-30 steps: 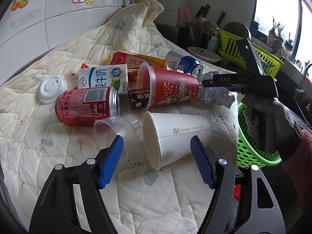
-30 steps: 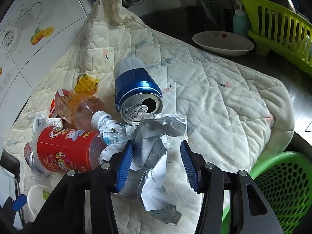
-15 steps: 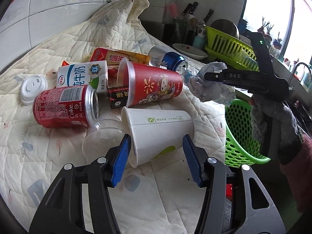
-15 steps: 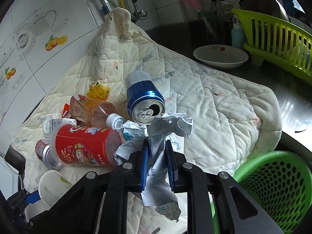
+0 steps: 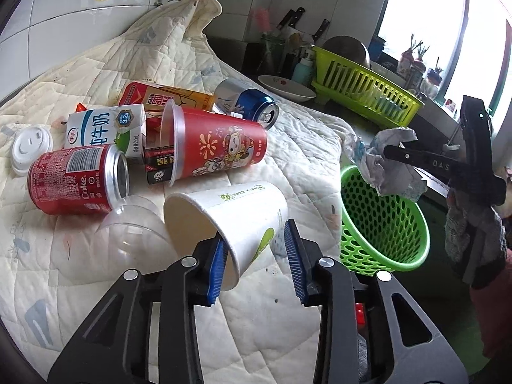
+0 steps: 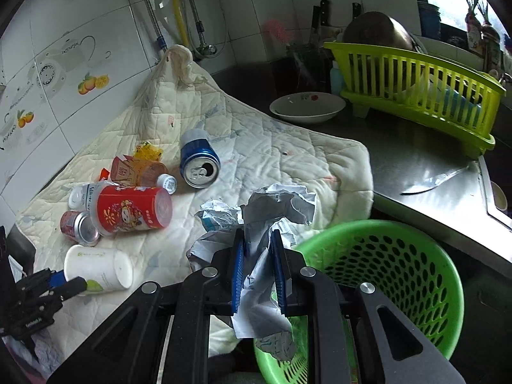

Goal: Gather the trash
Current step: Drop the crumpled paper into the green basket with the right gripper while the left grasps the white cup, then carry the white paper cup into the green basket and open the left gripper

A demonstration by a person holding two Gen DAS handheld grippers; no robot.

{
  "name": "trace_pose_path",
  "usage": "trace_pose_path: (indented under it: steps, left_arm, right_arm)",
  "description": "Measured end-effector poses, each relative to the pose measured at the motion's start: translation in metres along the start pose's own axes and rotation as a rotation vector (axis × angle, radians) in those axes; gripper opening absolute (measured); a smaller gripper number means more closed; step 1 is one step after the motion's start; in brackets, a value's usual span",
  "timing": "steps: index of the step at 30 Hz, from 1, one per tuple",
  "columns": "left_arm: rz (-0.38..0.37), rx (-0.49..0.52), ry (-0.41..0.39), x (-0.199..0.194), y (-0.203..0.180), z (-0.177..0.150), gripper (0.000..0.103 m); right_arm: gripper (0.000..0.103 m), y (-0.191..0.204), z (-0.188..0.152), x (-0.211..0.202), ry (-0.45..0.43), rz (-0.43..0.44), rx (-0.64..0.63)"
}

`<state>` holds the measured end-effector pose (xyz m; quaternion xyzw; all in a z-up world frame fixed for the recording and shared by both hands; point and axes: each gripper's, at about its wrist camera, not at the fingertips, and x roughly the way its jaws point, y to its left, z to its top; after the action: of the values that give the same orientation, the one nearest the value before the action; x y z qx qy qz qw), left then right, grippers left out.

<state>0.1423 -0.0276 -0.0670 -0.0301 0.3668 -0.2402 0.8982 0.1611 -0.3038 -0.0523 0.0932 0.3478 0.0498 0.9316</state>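
The right gripper (image 6: 257, 272) is clamped on a crumpled wad of white-and-grey paper (image 6: 275, 211), held just above the rim of the round green perforated plastic basket (image 6: 400, 275) off the quilt's edge. The left gripper (image 5: 257, 257) is closing around a white paper cup (image 5: 230, 211) lying on its side on the cream quilted cloth (image 5: 304, 147) — the left blue pad touches the cup's rim, the right pad stands just clear. A red Coke can (image 5: 75, 180) and a tall red printed cup (image 5: 220, 144) lie behind it.
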Motion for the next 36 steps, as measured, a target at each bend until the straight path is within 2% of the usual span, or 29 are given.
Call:
trace_pose_path:
  steps: [2,5,8,14,17,19,23,25,31,36]
  left_arm:
    - [-0.014,0.012,0.003,0.001,-0.005,-0.001,0.018]
    - [-0.035,0.027,0.002,0.000,-0.012,-0.002,0.008]
    - [-0.047,0.047,-0.013,-0.005,-0.021,-0.001,0.003]
    - [-0.073,0.090,-0.043,-0.015,-0.043,0.004,0.003]
    - [-0.095,0.109,-0.053,-0.018,-0.056,0.008,0.003]
    - [-0.106,0.126,-0.059,-0.019,-0.067,0.010,0.003]
    - [-0.131,0.161,-0.064,-0.018,-0.089,0.016,0.003]
    - [-0.149,0.181,-0.067,-0.016,-0.101,0.019,0.003]
    - [-0.224,0.242,-0.062,-0.003,-0.147,0.031,0.003]
    - [-0.294,0.271,-0.005,0.025,-0.188,0.031,0.003]
  right_arm:
    - [0.017,-0.011,-0.009,-0.006,0.009,-0.022,0.019]
    - [0.017,-0.026,-0.022,-0.014,0.016,-0.066,0.035]
    - [0.017,-0.041,-0.036,-0.018,0.035,-0.098,0.057]
    - [0.019,-0.065,-0.055,-0.027,0.056,-0.154,0.086]
    - [0.027,-0.076,-0.059,-0.031,0.054,-0.162,0.109]
    - [0.040,-0.081,-0.062,-0.036,0.044,-0.174,0.120]
    - [0.043,-0.089,-0.065,-0.047,0.024,-0.181,0.131]
    - [0.050,-0.093,-0.067,-0.054,0.016,-0.179,0.140]
    - [0.058,-0.098,-0.077,-0.077,-0.013,-0.182,0.133]
    - [0.063,-0.107,-0.085,-0.096,-0.043,-0.198,0.138]
